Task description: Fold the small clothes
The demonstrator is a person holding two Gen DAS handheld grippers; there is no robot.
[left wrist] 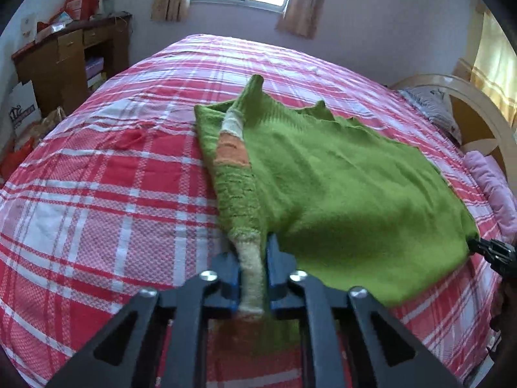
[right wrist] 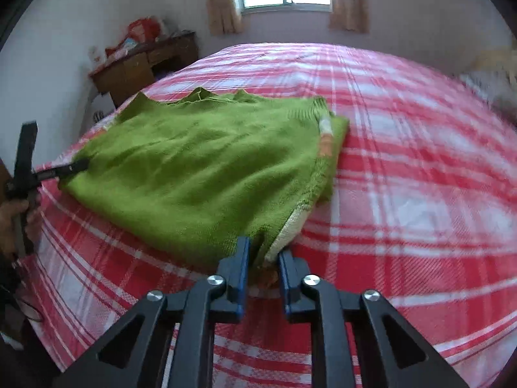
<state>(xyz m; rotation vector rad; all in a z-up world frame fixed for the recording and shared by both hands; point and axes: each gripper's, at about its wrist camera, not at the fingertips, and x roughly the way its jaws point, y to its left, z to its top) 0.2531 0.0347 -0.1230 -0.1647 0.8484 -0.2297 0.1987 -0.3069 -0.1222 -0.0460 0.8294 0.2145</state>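
Red-and-white plaid bed [left wrist: 106, 174] fills the left wrist view, with a green sweater [left wrist: 339, 181] lying near its middle. Left gripper [left wrist: 253, 270] has its blue fingers pinched on the sweater's cream-and-orange striped edge.

Over in the right wrist view, same sweater [right wrist: 194, 168], and the right gripper [right wrist: 264, 258] is clamped on its near corner. Desk [right wrist: 142, 64] sits by the far wall.

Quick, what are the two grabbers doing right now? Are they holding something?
Left gripper: shut on the near left corner of the green sweater.
Right gripper: shut on the sweater's near right corner.
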